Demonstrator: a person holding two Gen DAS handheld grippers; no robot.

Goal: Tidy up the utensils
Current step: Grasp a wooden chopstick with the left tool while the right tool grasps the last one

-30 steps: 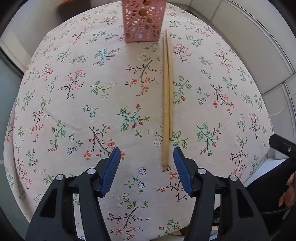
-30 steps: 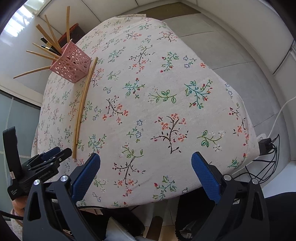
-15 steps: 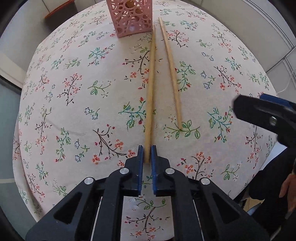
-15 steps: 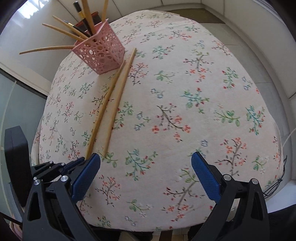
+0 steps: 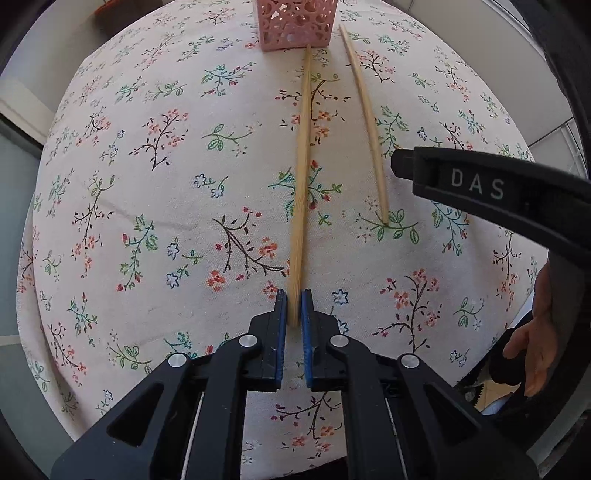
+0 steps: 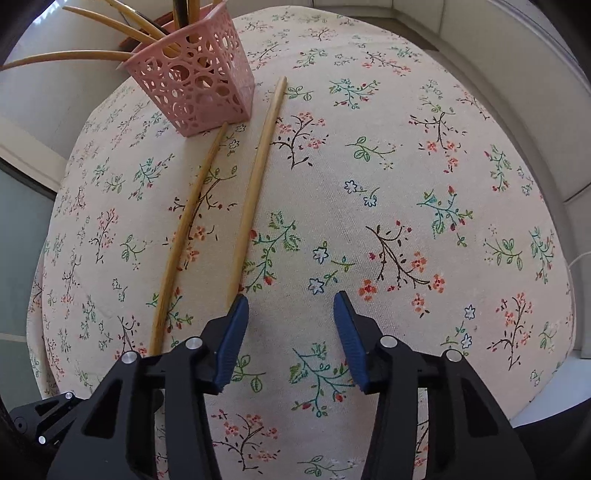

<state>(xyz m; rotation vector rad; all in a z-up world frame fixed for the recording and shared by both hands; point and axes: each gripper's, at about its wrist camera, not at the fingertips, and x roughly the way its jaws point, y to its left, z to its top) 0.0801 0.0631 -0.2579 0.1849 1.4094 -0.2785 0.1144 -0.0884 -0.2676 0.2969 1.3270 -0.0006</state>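
Two bamboo chopsticks lie on the floral tablecloth, pointing toward a pink lattice holder (image 5: 296,23) at the far edge. My left gripper (image 5: 294,308) is shut on the near end of the left chopstick (image 5: 301,173). The second chopstick (image 5: 365,118) lies loose to its right. In the right wrist view the holder (image 6: 195,81) holds several chopsticks and dark utensils. My right gripper (image 6: 290,314) is open, its left fingertip beside the near end of the loose chopstick (image 6: 255,184). The held chopstick (image 6: 184,236) lies further left.
The round table (image 6: 461,166) is covered by a floral cloth, its edge curving close on all sides. The right gripper's black body (image 5: 491,188) reaches in from the right in the left wrist view. A person's hand (image 5: 532,350) shows at lower right.
My left gripper closed on the left chopstick and the two chopsticks spread apart. My right gripper moved in toward the loose chopstick and its jaws narrowed.
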